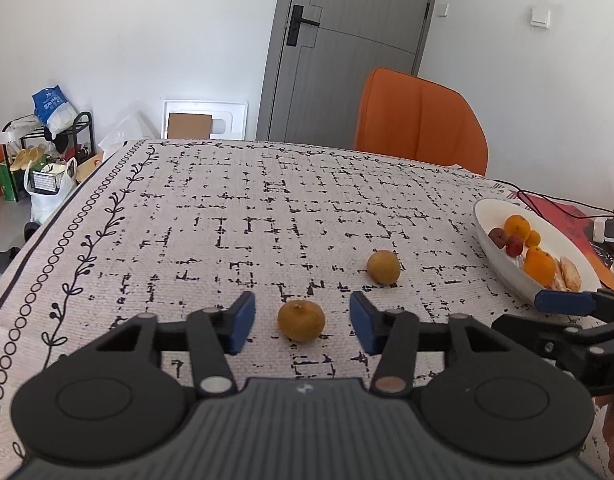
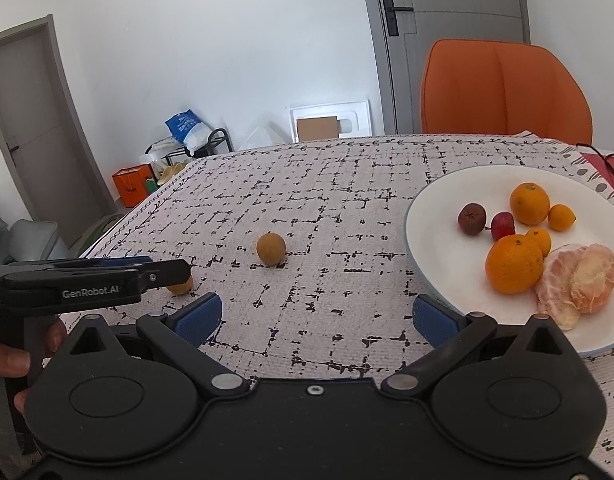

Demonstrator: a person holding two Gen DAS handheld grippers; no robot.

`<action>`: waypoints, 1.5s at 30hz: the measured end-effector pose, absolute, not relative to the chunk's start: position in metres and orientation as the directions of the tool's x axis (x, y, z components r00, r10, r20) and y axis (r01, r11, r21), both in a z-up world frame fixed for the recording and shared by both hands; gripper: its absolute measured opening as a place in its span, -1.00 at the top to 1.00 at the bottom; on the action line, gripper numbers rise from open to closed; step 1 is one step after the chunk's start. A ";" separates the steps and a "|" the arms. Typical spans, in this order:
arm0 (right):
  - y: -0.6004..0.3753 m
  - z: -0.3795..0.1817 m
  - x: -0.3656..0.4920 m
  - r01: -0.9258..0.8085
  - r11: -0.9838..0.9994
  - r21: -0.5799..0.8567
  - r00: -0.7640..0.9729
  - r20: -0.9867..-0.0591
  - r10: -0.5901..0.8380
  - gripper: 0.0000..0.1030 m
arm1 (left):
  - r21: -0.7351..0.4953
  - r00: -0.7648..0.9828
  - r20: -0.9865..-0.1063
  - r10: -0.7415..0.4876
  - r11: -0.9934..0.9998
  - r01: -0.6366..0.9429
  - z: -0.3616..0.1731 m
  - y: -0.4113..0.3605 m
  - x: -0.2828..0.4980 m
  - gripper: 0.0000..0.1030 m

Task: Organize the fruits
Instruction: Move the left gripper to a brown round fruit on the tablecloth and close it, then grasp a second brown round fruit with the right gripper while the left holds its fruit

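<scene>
The left claw (image 1: 302,322) sits low over the table (image 1: 187,220), its blue pads standing either side of a small brownish-yellow fruit (image 1: 301,320) that rests on the patterned cloth; a gap shows on both sides, so the pads flank the fruit without pressing it. A second brownish-yellow fruit (image 1: 383,267) lies a little farther out and to the right, well clear of the pads. From the right wrist view the near fruit is mostly hidden behind the left claw's black body, only a sliver showing.

The right claw (image 2: 317,316) stands wide with nothing between its blue pads, bare cloth beneath it. Its right pad is just beside the rim of a white plate (image 2: 427,208). On the plate lie two oranges (image 2: 514,265), smaller orange citrus (image 2: 561,217), a dark reddish-brown fruit (image 2: 472,219), a small red fruit (image 2: 502,225) and a peeled citrus (image 2: 575,284). An orange chair (image 2: 507,88) stands behind the table
</scene>
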State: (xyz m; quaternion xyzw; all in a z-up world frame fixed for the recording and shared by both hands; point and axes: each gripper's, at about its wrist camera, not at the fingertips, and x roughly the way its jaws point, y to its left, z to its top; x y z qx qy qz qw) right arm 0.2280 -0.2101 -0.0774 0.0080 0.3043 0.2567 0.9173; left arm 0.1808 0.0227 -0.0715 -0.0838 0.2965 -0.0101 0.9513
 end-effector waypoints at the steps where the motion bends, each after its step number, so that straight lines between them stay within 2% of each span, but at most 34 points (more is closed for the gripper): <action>1: -0.210 -0.078 0.229 -0.465 0.868 0.173 0.681 -0.556 0.476 -1.00 | -0.165 0.823 -0.564 -0.069 0.986 -0.030 -0.073 0.022 0.182 0.22; 4: -0.211 -0.079 0.232 -0.463 0.869 0.175 0.680 -0.559 0.474 -1.00 | -0.168 0.820 -0.569 -0.063 0.985 -0.041 -0.076 0.024 0.184 0.48; 5: -0.210 -0.079 0.233 -0.462 0.870 0.174 0.680 -0.560 0.473 -1.00 | -0.174 0.818 -0.571 -0.068 0.984 -0.040 -0.077 0.025 0.185 0.51; 17: -0.196 -0.076 0.242 -0.486 0.861 0.148 0.680 -0.555 0.479 -0.99 | -0.192 0.836 -0.546 -0.053 0.979 -0.063 -0.072 0.041 0.179 0.51; 22: -0.184 -0.075 0.246 -0.509 0.851 0.130 0.678 -0.549 0.489 -0.93 | -0.201 0.842 -0.538 -0.038 0.976 -0.084 -0.070 0.051 0.173 0.51; 36: -0.154 -0.076 0.264 -0.559 0.824 0.093 0.654 -0.561 0.507 -0.52 | -0.214 0.850 -0.528 0.003 0.967 -0.136 -0.068 0.076 0.164 0.51; 40: -0.146 -0.076 0.273 -0.562 0.823 0.081 0.654 -0.566 0.502 -0.47 | -0.218 0.850 -0.527 0.012 0.965 -0.149 -0.068 0.082 0.162 0.51; 45: -0.135 -0.080 0.287 -0.569 0.821 0.050 0.649 -0.586 0.485 -0.18 | -0.223 0.851 -0.525 0.025 0.961 -0.166 -0.068 0.089 0.158 0.51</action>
